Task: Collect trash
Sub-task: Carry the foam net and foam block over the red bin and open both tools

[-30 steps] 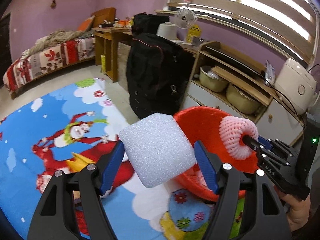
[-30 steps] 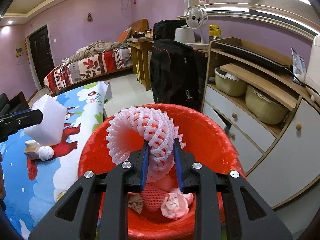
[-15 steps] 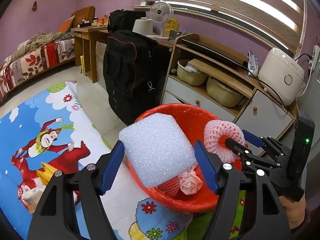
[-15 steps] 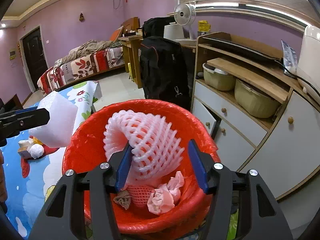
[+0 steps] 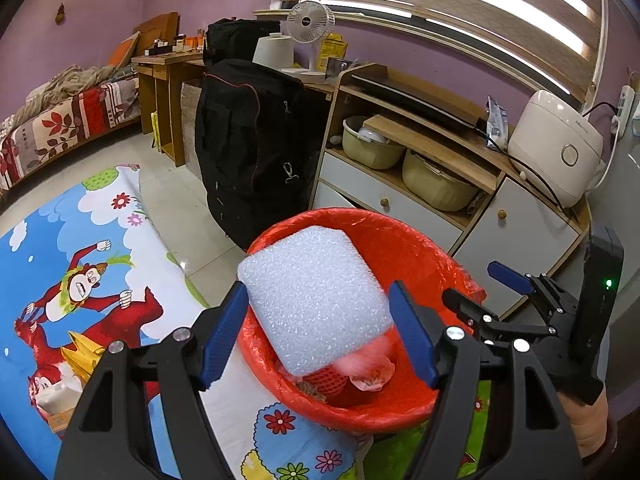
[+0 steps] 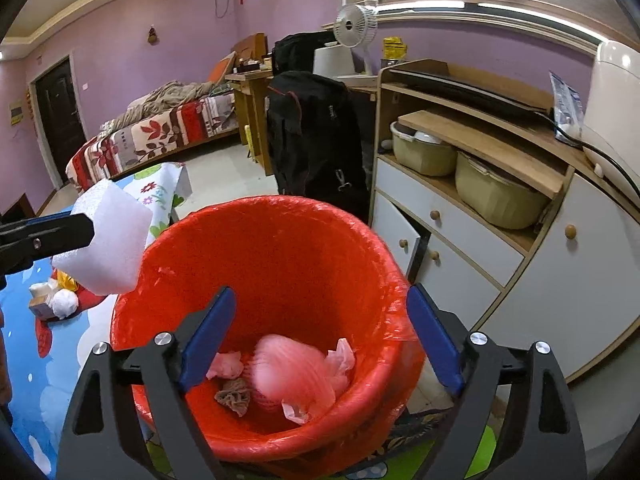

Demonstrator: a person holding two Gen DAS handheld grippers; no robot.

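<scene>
My left gripper [image 5: 318,336] is shut on a white foam block [image 5: 314,300] and holds it above the near rim of the red bin [image 5: 404,248]. The block also shows in the right wrist view [image 6: 106,240], at the bin's left edge. My right gripper [image 6: 320,344] is open and empty over the red bin [image 6: 280,240]. A pink foam net [image 6: 290,372], blurred, lies in the bin among crumpled pink paper [image 6: 226,364] and a brown scrap [image 6: 234,396]. My right gripper also shows in the left wrist view [image 5: 488,284], open.
More trash, a small box and a white ball [image 6: 64,304], lies on the cartoon mat [image 5: 60,240] to the left. A white cabinet [image 6: 520,280] stands right of the bin, a black bag [image 5: 248,144] behind it. A bed [image 6: 160,136] is at far left.
My right gripper opened and the pink foam net dropped into the bin. My left gripper carried the white foam block over the bin's rim.
</scene>
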